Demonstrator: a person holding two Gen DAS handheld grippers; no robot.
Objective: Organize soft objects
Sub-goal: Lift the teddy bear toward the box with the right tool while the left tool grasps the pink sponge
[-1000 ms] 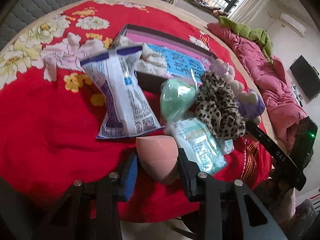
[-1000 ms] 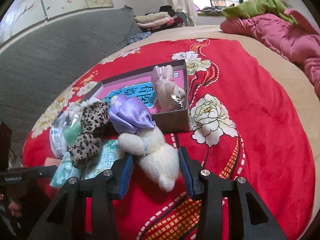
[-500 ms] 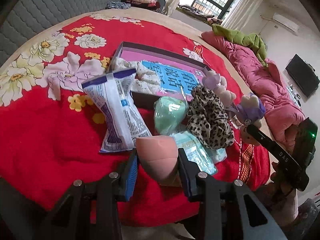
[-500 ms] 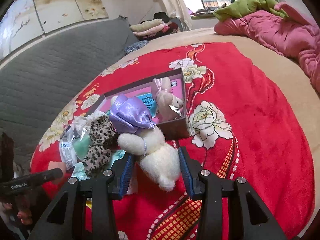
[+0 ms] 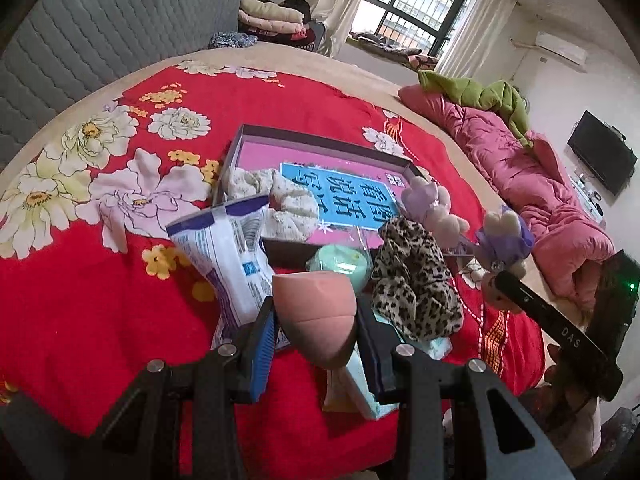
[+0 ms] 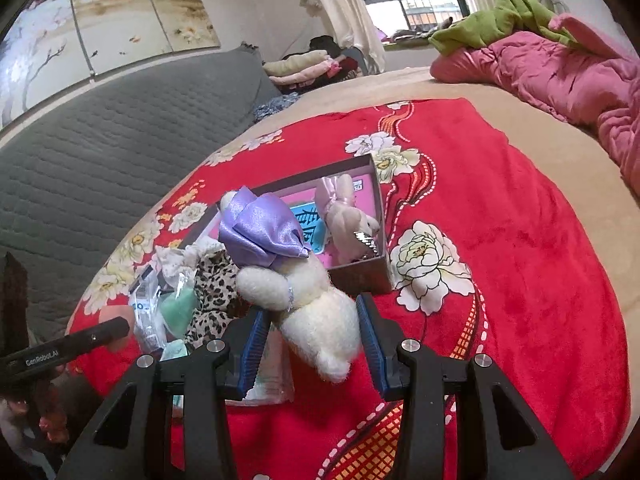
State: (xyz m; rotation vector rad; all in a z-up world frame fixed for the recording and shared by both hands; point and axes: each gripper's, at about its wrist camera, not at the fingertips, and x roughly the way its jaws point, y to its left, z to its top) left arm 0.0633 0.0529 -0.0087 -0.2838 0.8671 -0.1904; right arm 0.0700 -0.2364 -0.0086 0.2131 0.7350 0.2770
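Observation:
My left gripper (image 5: pixel 316 334) is shut on a pink makeup sponge (image 5: pixel 316 312) and holds it above the red blanket, short of the open shallow box (image 5: pixel 320 148). My right gripper (image 6: pixel 310 332) is shut on a white plush bear with a purple satin dress (image 6: pixel 296 276), lifted beside the box (image 6: pixel 360 276). In the box lie a cream lace cloth (image 5: pixel 276 196) and a pink plush bunny (image 6: pixel 348 216). A leopard scrunchie (image 5: pixel 416 280), a green sponge in a bag (image 5: pixel 340 264) and a white-purple packet (image 5: pixel 232 256) lie in front of the box.
A red flowered blanket (image 6: pixel 500 240) covers the bed. A pale blue wipes pack (image 5: pixel 360 384) lies near the front edge. A pink quilt (image 6: pixel 560 68) with a green garment lies at the far right. A grey padded headboard (image 6: pixel 100 140) is on the left.
Both grippers have risen with their loads. The sponge and the bear are higher above the blanket, and the views show more of the room.

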